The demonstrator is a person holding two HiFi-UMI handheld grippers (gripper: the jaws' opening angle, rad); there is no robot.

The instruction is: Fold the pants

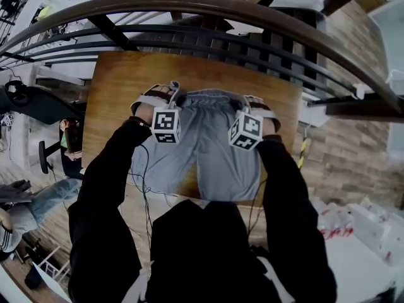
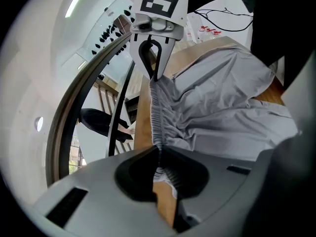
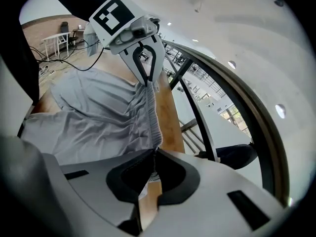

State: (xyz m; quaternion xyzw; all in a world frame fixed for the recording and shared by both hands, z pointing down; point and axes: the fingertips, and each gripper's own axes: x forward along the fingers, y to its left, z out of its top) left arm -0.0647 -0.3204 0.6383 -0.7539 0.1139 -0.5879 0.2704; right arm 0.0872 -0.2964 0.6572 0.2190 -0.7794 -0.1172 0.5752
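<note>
Dark sleeves (image 1: 107,188) fill the lower frame. Left gripper (image 2: 158,151) jaws are clamped on one corner of the elastic waistband (image 2: 159,112); right gripper (image 3: 151,156) jaws are clamped on the other corner. Grey pants (image 1: 208,144) are laid on the wooden counter (image 1: 120,87), centre frame, waist end lifted. No fold is judged made yet; the folding is all left. Curved railing (image 1: 189,5) noted beyond, upper frame.

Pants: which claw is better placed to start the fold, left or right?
Neither alone: the left claw is shut on the left end of the waistband, the right claw on its right end, so both should probably carry it together.
</note>
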